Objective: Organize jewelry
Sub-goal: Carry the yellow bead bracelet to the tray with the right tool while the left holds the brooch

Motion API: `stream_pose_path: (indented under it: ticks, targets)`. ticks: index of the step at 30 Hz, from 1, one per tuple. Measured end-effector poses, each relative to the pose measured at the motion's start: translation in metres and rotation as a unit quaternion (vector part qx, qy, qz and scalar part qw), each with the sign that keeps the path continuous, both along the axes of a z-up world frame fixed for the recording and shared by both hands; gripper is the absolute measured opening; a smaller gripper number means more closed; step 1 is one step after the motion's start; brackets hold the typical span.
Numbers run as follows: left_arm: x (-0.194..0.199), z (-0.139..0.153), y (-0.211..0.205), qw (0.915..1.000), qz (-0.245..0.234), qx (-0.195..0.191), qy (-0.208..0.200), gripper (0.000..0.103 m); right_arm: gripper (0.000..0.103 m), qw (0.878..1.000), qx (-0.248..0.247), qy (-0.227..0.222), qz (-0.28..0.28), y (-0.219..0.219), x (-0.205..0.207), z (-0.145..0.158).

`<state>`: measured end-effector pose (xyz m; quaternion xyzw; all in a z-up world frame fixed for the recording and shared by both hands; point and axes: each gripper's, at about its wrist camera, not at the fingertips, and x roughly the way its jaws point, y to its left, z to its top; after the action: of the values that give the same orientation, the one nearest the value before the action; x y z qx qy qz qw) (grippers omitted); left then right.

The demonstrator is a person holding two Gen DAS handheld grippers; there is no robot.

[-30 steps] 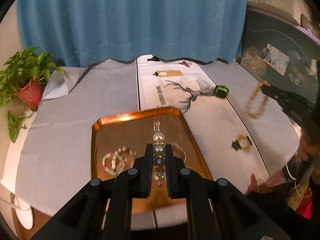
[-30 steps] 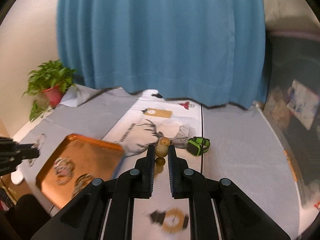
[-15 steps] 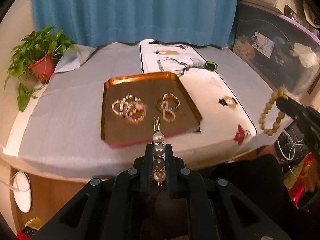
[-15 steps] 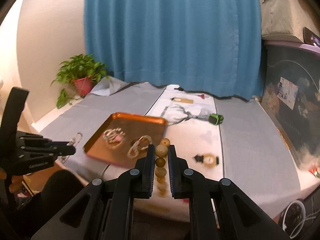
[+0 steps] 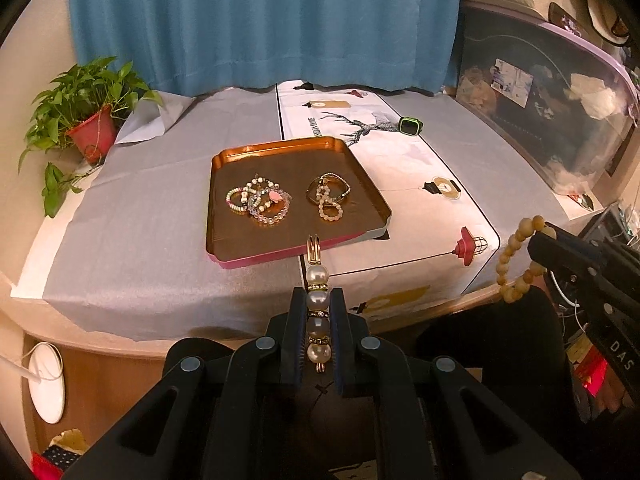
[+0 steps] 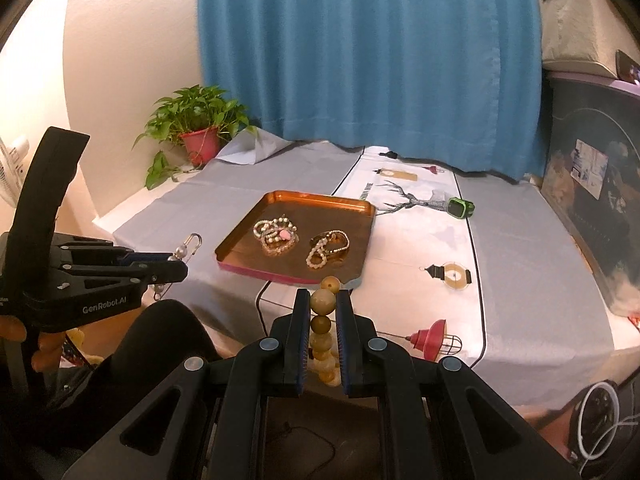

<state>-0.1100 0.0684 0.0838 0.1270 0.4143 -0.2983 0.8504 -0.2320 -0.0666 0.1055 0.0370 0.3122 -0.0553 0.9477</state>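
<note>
Jewelry lies in two small heaps on a copper tray (image 5: 224, 236) that sits on the desk (image 5: 132, 232), partly on a gray cloth and partly on a white runner printed with a deer and lanterns. The left heap is a tangle of beaded bracelets (image 5: 258, 202), one with a pink charm; the right heap is gold bangles and a pale bead strand (image 5: 328, 196). The two heaps lie apart from each other.

Both tools hang off the near edge of the desk, short of the tray. The left hand-held gripper (image 5: 318, 312) is pinched on a pearl bracelet (image 5: 318, 300), whose gold clasp sticks out past the fingertips toward the tray's near rim. The right hand-held gripper (image 6: 323, 312) is clamped on a bracelet of tan wooden beads (image 6: 322, 304); in the left camera's view the rest of that loop hangs below its black fingers.

A green watch (image 6: 461, 208) rests on the runner beyond the tray, well apart from it. A potted plant (image 6: 198, 136) stands at the far left corner before a blue curtain (image 6: 360, 52).
</note>
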Motion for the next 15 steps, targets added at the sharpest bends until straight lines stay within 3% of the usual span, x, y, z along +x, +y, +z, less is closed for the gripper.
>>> stream_pose_path:
  ticks: [15]
  targets:
    - [0.031,-0.002,-0.006,0.9999,0.012,0.004,-0.005,0.009,0.013,1.0,-0.01,0.022,0.02,0.003,0.039,-0.012]
